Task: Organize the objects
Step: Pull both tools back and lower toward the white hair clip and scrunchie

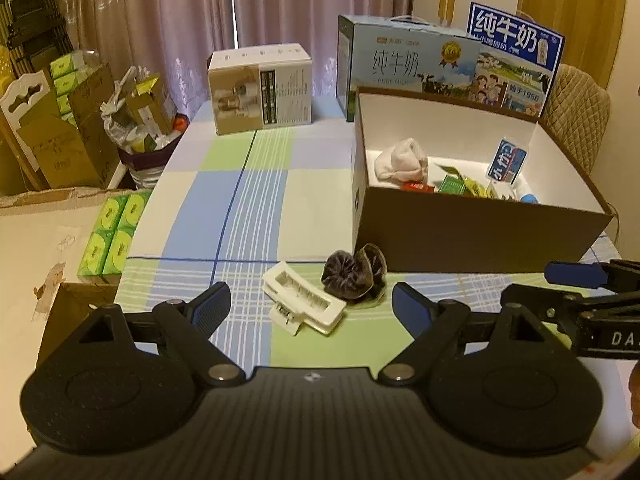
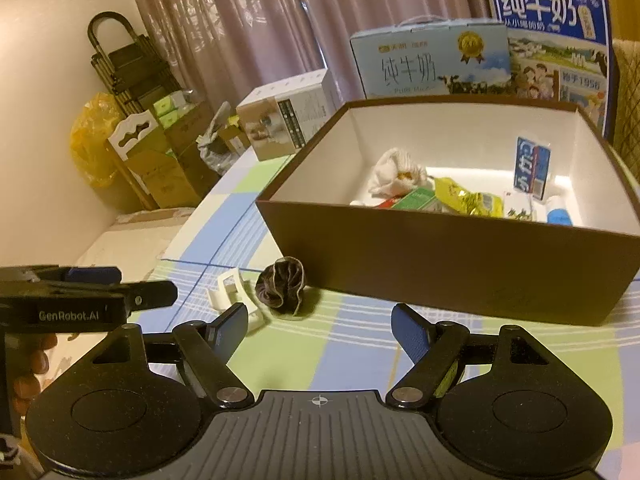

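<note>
Two loose things are left on the worktop [image 1: 248,200], both just in front of the brown box [image 1: 480,236]: a white hair clip [image 1: 302,304] lying flat, and a dark scrunchie [image 1: 354,280] between the clip and the box's near wall, close against that wall. The box already holds a white cloth, packets and a small blue carton.

The left gripper [image 1: 312,306] has its fingers wide apart with nothing between the pads; the clip sits just ahead of the gap. The right gripper [image 2: 320,330] is likewise spread and empty, with the scrunchie [image 2: 282,286] ahead and to the left of its gap, and the left tool visible beside it.

The step in hand looks like an approach to pick up one item each. To do it well, the left should centre the clip's long body crosswise between the pads (a hard, smooth clip may skid if pinched at one end). The right needs to shift towards the scrunchie, keeping clear of the box wall and of the other tool, then lift over the rim.
</note>
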`<state>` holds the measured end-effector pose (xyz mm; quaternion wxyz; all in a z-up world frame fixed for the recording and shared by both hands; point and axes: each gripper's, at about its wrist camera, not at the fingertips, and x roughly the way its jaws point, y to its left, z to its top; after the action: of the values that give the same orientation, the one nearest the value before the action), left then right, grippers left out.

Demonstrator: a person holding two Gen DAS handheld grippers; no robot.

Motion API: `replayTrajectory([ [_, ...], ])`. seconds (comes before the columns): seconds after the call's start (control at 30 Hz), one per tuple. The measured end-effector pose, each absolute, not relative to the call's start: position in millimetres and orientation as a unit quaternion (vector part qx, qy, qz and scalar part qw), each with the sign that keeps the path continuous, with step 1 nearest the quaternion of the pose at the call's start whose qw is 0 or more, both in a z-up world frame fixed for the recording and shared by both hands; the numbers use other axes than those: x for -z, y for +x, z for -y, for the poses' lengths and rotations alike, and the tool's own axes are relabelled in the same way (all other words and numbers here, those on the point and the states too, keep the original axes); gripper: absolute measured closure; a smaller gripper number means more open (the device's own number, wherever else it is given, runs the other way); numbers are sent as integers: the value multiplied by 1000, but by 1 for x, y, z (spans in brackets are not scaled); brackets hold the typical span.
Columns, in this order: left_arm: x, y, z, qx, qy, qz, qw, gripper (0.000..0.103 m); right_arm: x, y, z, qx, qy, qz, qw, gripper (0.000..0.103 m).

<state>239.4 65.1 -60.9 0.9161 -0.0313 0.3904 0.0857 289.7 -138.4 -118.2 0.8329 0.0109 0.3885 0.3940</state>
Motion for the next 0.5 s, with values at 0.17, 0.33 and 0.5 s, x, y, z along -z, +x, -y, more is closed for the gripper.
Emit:
replayTrajectory([
  [0.17, 72, 242, -72, -92, -42, -404, 909, 18, 127, 293, 122, -402, 4, -394, 826, 27],
  [0.33, 90, 254, -82, -100, -72, -422, 898, 18, 140, 298, 110, -390, -14, -400, 829, 27],
  [0.5, 110, 267, -83, -104, -80, -440, 888, 18, 153, 307, 109, -375, -22, -405, 833, 36],
])
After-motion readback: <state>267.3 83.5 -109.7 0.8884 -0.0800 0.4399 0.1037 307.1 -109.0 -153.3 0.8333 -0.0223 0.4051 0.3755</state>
